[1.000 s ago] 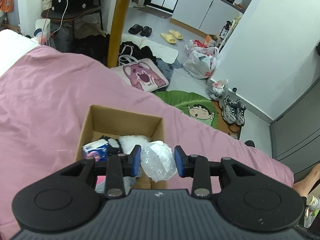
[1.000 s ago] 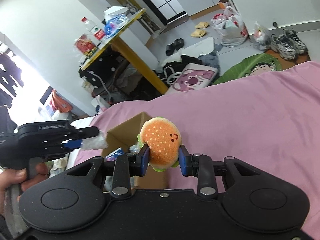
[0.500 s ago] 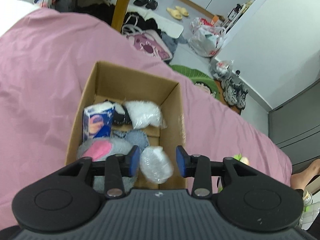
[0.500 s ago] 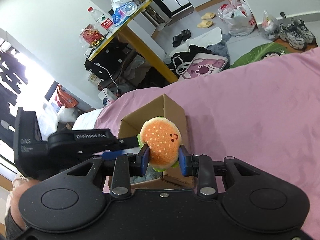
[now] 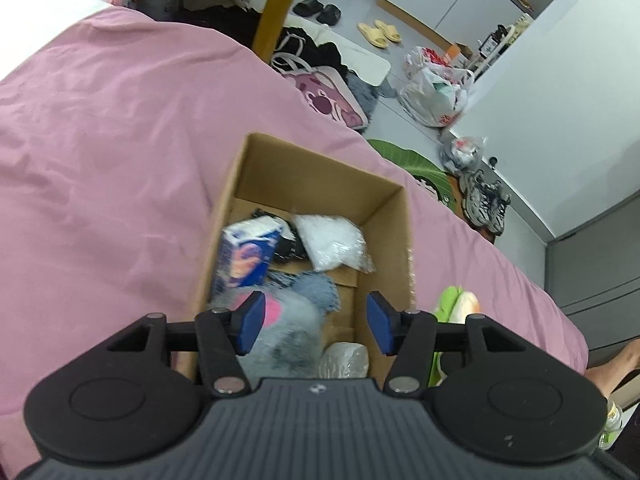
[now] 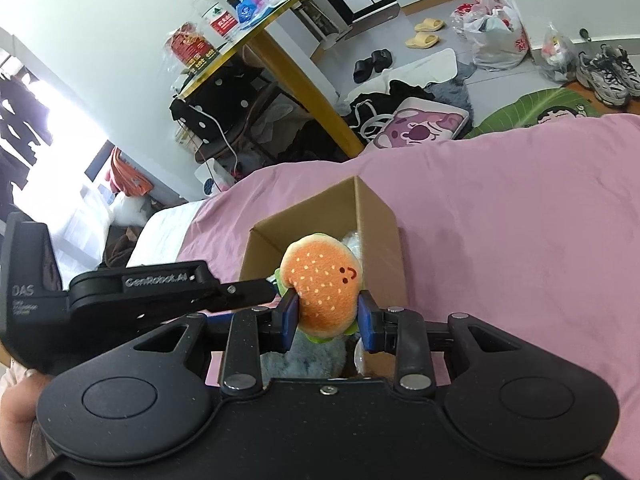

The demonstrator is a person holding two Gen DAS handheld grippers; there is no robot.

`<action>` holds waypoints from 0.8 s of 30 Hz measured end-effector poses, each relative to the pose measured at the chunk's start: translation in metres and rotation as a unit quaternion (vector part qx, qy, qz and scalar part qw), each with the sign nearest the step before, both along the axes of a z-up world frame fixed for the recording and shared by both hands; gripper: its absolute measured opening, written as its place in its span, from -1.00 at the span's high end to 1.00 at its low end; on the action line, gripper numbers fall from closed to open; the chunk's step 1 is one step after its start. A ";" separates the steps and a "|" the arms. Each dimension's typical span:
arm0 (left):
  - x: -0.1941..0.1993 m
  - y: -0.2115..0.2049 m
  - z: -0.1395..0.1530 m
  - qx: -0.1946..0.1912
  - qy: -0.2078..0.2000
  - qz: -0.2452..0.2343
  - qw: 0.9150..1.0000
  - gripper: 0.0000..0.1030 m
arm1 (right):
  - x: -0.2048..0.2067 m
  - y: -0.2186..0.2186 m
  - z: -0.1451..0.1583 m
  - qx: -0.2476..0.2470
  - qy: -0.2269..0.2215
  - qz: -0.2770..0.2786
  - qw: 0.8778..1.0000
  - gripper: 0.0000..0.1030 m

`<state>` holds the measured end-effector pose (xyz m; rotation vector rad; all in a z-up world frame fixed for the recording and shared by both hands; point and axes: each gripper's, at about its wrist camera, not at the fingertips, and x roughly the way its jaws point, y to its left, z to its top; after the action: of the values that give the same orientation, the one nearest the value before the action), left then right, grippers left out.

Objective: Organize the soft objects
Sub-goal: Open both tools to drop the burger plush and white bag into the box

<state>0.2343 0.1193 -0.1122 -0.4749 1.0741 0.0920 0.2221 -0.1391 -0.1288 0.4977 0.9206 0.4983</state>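
A cardboard box [image 5: 320,168] stands on the pink bedcover [image 5: 100,160]. Inside lie a blue and white packet [image 5: 248,256], a white fluffy bag [image 5: 332,242], a grey and pink plush [image 5: 288,328] and a crinkled clear-wrapped bundle [image 5: 345,360] at the near end. My left gripper [image 5: 314,322] hangs open over the box with nothing between its pads. My right gripper [image 6: 326,318] is shut on an orange burger plush [image 6: 320,284], held above the box [image 6: 376,232] near its front. The burger's edge [image 5: 460,304] shows in the left wrist view, right of the box.
The bed's far edge drops to a floor with a pink bear cushion [image 5: 332,96], a green cartoon rug [image 5: 420,168], sneakers [image 5: 484,204], plastic bags [image 5: 436,92] and slippers [image 5: 378,32]. A yellow-legged table [image 6: 280,52] with bottles stands beyond. A hand [image 6: 16,408] holds the left gripper.
My left gripper has opened and the clear-wrapped bundle has dropped into the near end of the box. The right gripper with the burger has moved closer over the box.
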 end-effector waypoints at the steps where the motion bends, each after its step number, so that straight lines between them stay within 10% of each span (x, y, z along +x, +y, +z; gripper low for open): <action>1: -0.001 0.002 0.001 0.001 0.000 0.003 1.000 -0.09 | 0.002 0.003 0.000 -0.002 0.000 0.003 1.000 0.40; 6: -0.006 0.011 0.008 0.013 -0.005 0.009 1.000 -0.21 | 0.005 0.022 0.005 -0.019 -0.024 0.018 0.999 0.13; 8: -0.008 0.013 0.012 0.020 -0.007 0.011 1.000 -0.27 | 0.002 0.026 0.010 -0.033 -0.039 0.017 0.999 -0.51; 24: -0.037 0.007 0.048 0.075 -0.023 0.015 0.997 -0.70 | -0.026 -0.003 0.043 -0.032 -0.070 -0.007 0.997 -0.86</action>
<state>0.1972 0.1267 -0.0642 -0.3558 1.0063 0.1869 0.1959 -0.1417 -0.0861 0.4055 0.7966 0.4823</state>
